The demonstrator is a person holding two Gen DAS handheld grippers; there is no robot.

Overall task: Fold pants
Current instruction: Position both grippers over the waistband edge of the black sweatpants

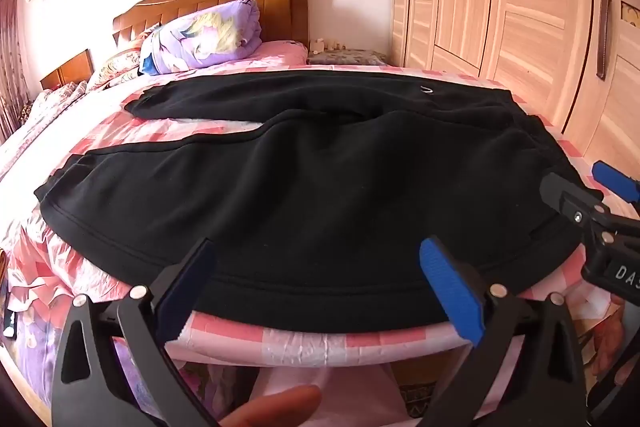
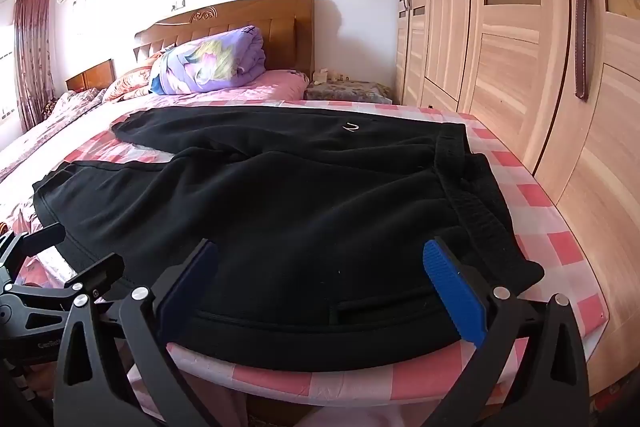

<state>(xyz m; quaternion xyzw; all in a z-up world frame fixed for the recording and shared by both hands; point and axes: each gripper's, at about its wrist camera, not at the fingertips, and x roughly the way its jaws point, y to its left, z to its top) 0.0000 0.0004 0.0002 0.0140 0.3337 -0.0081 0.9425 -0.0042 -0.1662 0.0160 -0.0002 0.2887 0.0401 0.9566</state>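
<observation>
The left gripper (image 1: 320, 291) has its jaws spread wide and points downward at a slant, holding nothing. The right gripper (image 2: 324, 291) stands beside it in the same pose, also wide apart and empty.

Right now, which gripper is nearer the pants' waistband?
Right. The right gripper hovers by the waistband end; the left gripper sits further along the near leg.

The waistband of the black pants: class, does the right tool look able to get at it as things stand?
Probably yes. The right tool stands open over the near edge of the pants, and the waistband lies uncovered just to its right, with nothing between them.
</observation>
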